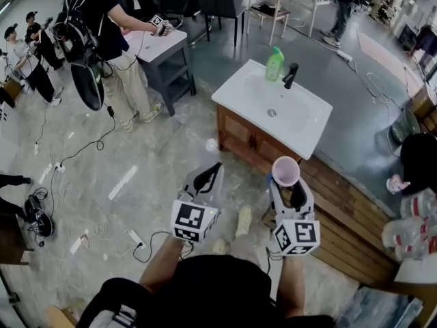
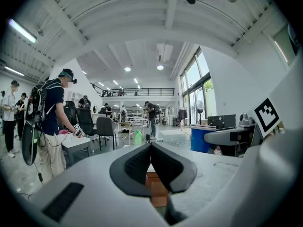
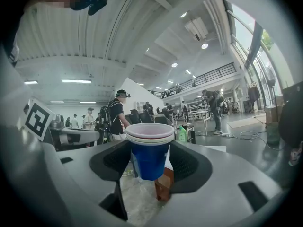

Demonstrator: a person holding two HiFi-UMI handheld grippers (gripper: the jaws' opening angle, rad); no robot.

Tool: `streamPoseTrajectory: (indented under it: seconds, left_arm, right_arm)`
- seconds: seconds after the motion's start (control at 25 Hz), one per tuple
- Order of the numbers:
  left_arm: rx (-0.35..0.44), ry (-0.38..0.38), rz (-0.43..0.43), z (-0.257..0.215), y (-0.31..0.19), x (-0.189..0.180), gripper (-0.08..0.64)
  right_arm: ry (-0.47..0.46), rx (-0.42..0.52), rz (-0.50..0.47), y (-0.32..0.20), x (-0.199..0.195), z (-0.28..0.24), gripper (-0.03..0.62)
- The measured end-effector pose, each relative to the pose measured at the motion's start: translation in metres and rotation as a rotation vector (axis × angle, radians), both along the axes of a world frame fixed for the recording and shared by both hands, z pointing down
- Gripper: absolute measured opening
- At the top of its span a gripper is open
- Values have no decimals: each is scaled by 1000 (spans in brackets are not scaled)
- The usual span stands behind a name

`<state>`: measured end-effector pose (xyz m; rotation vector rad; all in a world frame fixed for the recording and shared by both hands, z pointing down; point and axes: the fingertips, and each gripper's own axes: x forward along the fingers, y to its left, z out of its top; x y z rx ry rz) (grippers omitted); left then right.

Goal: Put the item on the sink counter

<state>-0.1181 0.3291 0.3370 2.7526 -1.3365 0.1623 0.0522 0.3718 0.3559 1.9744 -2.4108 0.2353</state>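
A stack of nested cups (image 1: 285, 171), blue outside with a pale pink rim, stands upright between the jaws of my right gripper (image 1: 287, 184); the pads press on its blue wall (image 3: 150, 157). My left gripper (image 1: 209, 177) hangs beside it to the left, jaws shut with nothing in them (image 2: 150, 150). Ahead stands the sink counter (image 1: 315, 126), a white basin top on a wooden cabinet. On its far edge are a green bottle (image 1: 274, 65) and a black faucet (image 1: 290, 75). Both grippers are over the floor, short of the counter's near corner.
A person with a backpack (image 1: 102, 19) stands at a grey table (image 1: 164, 50) to the far left. Cables and a power strip (image 1: 134, 236) lie on the floor. Wooden boards (image 1: 348, 214) run along the right of the cabinet. A dark chair (image 1: 222, 2) stands behind.
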Motion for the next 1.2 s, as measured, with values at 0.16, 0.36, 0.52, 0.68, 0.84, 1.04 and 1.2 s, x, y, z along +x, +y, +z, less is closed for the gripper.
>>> streamPoseTrajectory:
  seconds: [0.16,0.36,0.52,0.68,0.84,1.04,1.2]
  left_arm:
    - [-4,-1,-8,2,-32,16,3]
    - [-18,-7,-17,5,-74,36,3]
    - [-30,-7,-33,7,-107,47,3]
    - [-46,-11,-54,14,-136,52,2]
    - [-61,-16,-78,19,-159,55,2]
    - [-75,-17,-103,22,-186,62,2]
    - [-70,9,-130,19,-206,72,3]
  right_arm:
    - [-2,-1,-5,-33,18,3,258]
    - [-13,-18,-15,-77,38,7,258]
    - [-19,-29,-36,-111,47,11,258]
    - [-27,-40,-59,-143,54,18,258]
    - [-33,-55,-79,-171,59,23,258]
    - [-37,-63,-107,-202,64,26,258]
    - [-40,-67,-131,-222,71,28,258]
